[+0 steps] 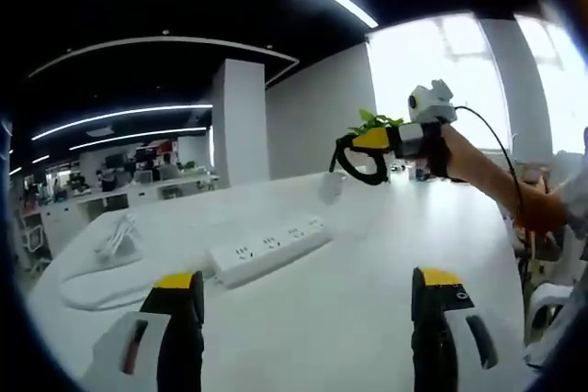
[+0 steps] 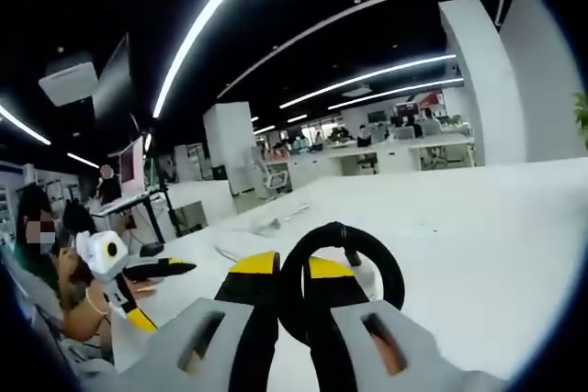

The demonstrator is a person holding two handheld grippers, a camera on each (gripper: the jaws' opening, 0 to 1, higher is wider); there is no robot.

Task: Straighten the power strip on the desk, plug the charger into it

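Observation:
A white power strip (image 1: pixel 268 249) lies at a slant on the white desk (image 1: pixel 367 263), past my left gripper (image 1: pixel 308 309), which is open and holds nothing. Left of the strip are a white charger (image 1: pixel 118 234) and its coiled white cable (image 1: pixel 87 286). My right gripper (image 1: pixel 367 142) hovers above the desk's far side, beyond the strip. In the right gripper view my right gripper (image 2: pixel 292 296) is shut on a black loop (image 2: pixel 390 273), perhaps a cord or strap. The left gripper (image 2: pixel 163 270) shows at the lower left, held by a person.
A small white cup-like thing (image 1: pixel 331 186) stands on the desk below the right gripper, with a green plant (image 1: pixel 372 121) behind it. The person's arm (image 1: pixel 496 176) reaches in from the right. Office desks and chairs (image 2: pixel 276 172) stand beyond the desk.

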